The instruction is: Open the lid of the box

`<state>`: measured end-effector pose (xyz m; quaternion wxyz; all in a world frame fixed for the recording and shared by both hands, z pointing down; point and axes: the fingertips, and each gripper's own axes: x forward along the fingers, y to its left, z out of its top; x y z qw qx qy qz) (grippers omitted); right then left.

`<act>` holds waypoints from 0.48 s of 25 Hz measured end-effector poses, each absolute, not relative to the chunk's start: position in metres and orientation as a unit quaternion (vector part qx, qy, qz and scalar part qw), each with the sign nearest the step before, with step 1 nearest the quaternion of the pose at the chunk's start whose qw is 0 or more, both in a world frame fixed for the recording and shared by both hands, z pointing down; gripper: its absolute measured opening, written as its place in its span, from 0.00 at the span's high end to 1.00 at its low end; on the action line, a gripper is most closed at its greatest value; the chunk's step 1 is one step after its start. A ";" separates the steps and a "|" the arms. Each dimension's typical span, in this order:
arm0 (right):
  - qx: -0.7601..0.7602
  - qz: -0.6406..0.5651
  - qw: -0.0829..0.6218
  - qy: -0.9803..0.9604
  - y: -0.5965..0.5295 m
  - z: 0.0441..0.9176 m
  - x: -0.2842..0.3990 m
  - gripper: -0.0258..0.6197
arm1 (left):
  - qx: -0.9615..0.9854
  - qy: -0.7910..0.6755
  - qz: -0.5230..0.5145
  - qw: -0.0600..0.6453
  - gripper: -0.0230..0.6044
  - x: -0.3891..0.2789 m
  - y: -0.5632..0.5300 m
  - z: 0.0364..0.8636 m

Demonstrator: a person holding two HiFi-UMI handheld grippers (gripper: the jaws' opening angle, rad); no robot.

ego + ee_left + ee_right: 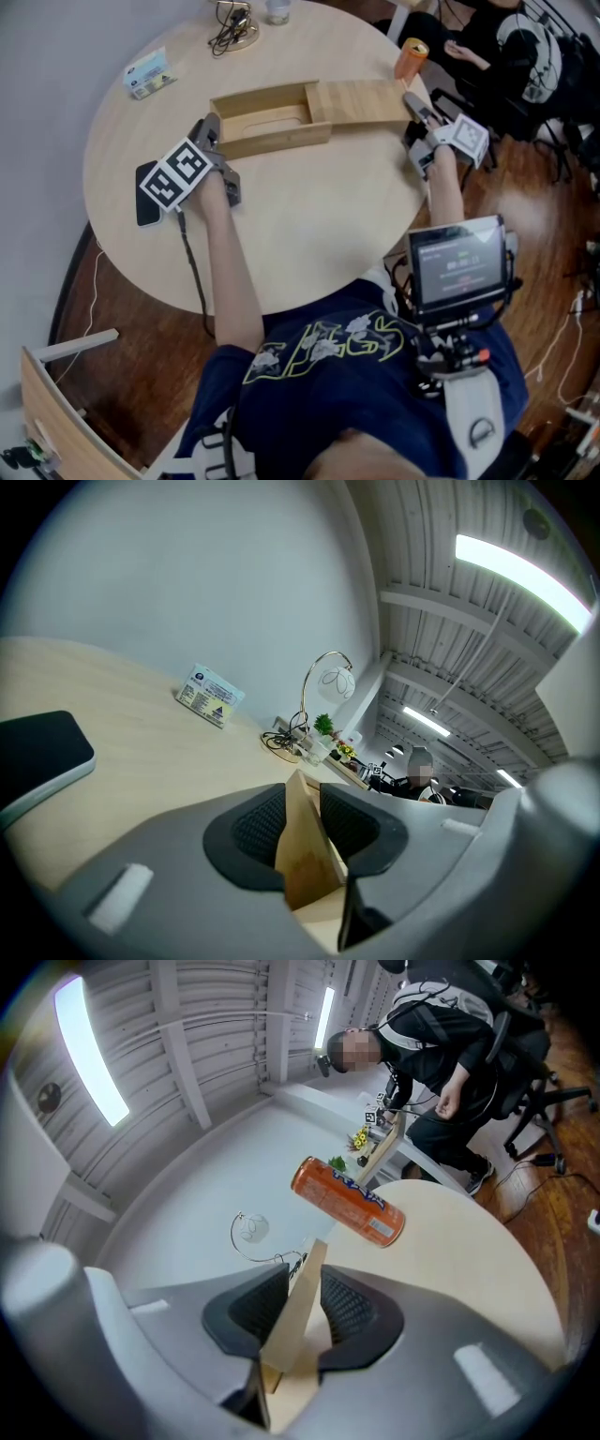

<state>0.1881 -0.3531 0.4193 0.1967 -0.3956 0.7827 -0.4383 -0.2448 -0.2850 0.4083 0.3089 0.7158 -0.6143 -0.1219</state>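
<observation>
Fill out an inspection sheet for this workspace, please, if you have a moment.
Surface: round pale wooden table.
Job's things: oblong bamboo box, its flat sliding lid drawn partway out.
Clutter: orange drink can, black phone, small printed card.
Grippers: left hand-held gripper clamps the box's wall; right hand-held gripper clamps the lid's edge.
Cables: black tangled cable at the far edge.
Surroundings: wooden floor, seated person beyond the table.

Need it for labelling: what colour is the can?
Orange can, clearest in the right gripper view.
</observation>
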 end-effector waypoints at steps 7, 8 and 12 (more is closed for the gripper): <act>-0.449 -0.271 0.118 0.843 -0.351 0.404 0.211 0.54 | 0.715 -0.624 -0.202 0.243 0.81 -0.260 -0.270 0.395; -0.465 -0.249 0.108 0.843 -0.347 0.398 0.214 0.53 | 0.718 -0.628 -0.204 0.221 0.81 -0.263 -0.264 0.388; -0.511 -0.145 0.090 0.843 -0.320 0.365 0.214 0.53 | 0.794 -0.581 -0.168 0.069 0.81 -0.242 -0.227 0.338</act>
